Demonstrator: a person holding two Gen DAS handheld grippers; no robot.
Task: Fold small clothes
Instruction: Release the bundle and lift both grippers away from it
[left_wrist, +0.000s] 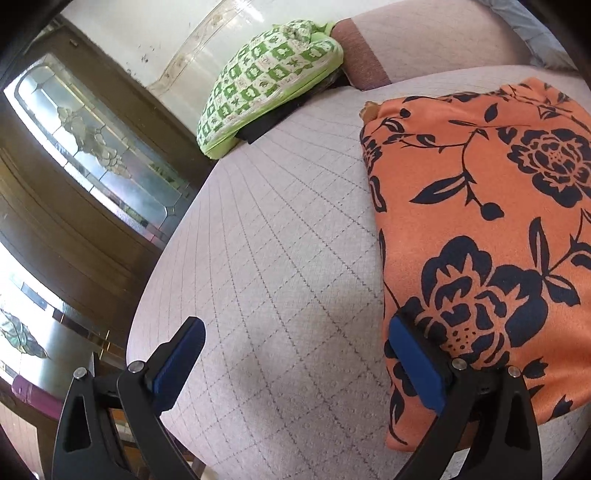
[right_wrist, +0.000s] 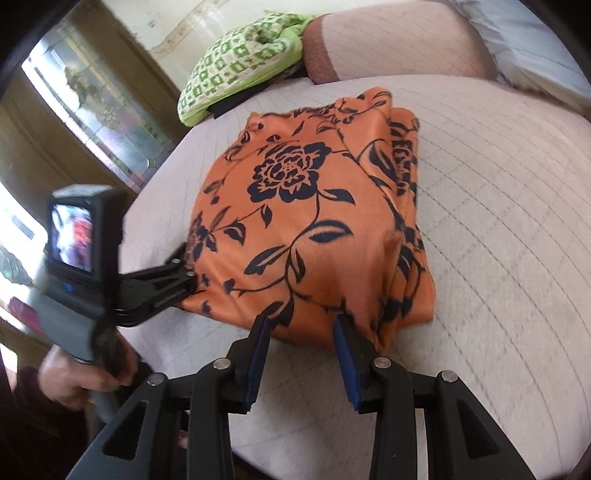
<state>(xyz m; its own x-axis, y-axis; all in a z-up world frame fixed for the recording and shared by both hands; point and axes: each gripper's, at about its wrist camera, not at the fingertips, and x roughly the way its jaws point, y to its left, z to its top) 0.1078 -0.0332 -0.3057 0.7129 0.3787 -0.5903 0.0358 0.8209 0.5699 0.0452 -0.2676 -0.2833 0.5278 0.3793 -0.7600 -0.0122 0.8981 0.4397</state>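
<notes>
An orange cloth (left_wrist: 480, 236) with a dark flower print lies folded on the pale quilted bed (left_wrist: 277, 240). In the left wrist view my left gripper (left_wrist: 295, 321) stands wide open, its right finger against the cloth's left edge and its left finger over bare bed. The right wrist view shows the same orange cloth (right_wrist: 306, 206) in the middle of the bed (right_wrist: 498, 221). My right gripper (right_wrist: 303, 325) is pinched on a thick bunch of the cloth's near edge, with creases running up from its right tip. The left gripper (right_wrist: 186, 269) meets the cloth's left edge there.
A green and white patterned cloth (left_wrist: 266, 81) lies folded on a dark item at the bed's far left corner. A pillow (left_wrist: 424, 40) lies behind it. A wooden door with glass panes (left_wrist: 92, 140) stands past the bed's left edge. A hand (right_wrist: 74, 376) holds the left gripper's handle.
</notes>
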